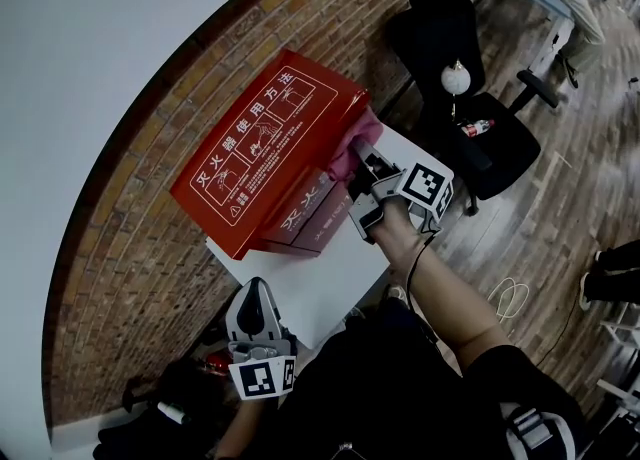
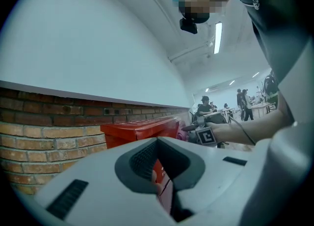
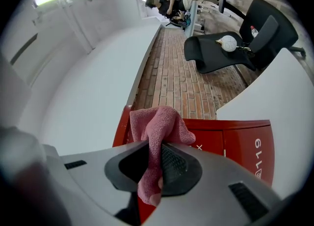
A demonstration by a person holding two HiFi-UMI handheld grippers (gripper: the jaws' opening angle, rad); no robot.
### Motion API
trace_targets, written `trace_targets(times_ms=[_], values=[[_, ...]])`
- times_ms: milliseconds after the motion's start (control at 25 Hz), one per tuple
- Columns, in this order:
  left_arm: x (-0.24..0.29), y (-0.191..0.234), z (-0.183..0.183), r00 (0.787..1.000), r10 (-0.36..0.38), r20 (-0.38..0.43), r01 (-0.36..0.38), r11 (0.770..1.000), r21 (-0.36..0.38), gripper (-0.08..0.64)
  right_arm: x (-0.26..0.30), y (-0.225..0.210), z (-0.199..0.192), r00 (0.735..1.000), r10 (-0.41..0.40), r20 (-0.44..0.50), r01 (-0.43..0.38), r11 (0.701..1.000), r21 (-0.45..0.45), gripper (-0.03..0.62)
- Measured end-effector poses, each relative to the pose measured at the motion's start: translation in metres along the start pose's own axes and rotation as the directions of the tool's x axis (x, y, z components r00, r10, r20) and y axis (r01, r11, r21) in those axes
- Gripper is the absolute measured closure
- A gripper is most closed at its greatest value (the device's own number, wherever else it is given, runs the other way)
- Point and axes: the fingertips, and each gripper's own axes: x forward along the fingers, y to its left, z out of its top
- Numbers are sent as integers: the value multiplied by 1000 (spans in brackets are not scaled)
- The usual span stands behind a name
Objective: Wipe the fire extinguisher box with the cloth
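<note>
The red fire extinguisher box [image 1: 265,153] with white print lies against the brick wall on a white table [image 1: 330,278]. My right gripper [image 1: 368,180] is shut on a pink cloth [image 1: 356,140] and holds it against the box's right end. In the right gripper view the cloth [image 3: 158,124] bunches out between the jaws, with the red box [image 3: 235,146] just beyond. My left gripper [image 1: 256,316] hangs low at the table's near left corner, apart from the box, shut with nothing in it. Its own view shows the box [image 2: 142,130] ahead and the right gripper [image 2: 203,134] beyond.
A black office chair [image 1: 470,98] with a white ball and a bottle on it stands right of the table. The brick wall [image 1: 130,238] runs behind the box. A white cable [image 1: 510,298] lies on the wooden floor. People sit at desks far off.
</note>
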Motion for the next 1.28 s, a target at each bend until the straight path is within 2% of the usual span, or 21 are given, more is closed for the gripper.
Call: trace_targets(times_ms=[400,1280], values=[[-2,-1,-4,1000,18,-17,-18,1000,-2,511,0,-36,-2,997,-73,-25,72,997,-26,531],[-5,-4,-11,997,66,-51,-65,998,14,511,2,-94,-2,983,-166,-74,162,985,-61,531]])
